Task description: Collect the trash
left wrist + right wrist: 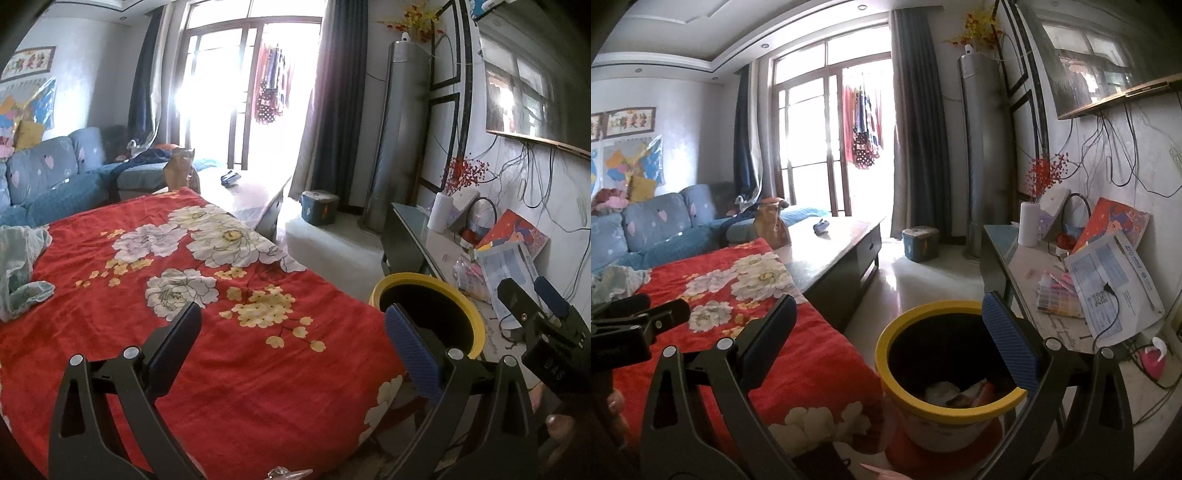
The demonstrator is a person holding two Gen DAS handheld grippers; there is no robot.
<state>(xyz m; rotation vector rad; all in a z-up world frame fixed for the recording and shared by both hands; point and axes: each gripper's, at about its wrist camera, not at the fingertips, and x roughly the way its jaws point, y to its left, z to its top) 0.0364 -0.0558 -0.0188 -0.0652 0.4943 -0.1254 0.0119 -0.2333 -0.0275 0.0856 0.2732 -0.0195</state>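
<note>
A bin with a yellow rim stands on the floor beside a table under a red floral cloth. Inside the bin lie some wrappers and paper. My right gripper hangs open over the bin's mouth with nothing between its fingers. My left gripper is open above the red cloth, also holding nothing. The bin appears to its right, with the right gripper beyond it. A crumpled pale green item lies at the table's far left.
A long coffee table carries a brown bag and a small dark object. A blue sofa is at the left. A TV cabinet with papers and cables runs along the right wall. A small stool stands on the floor.
</note>
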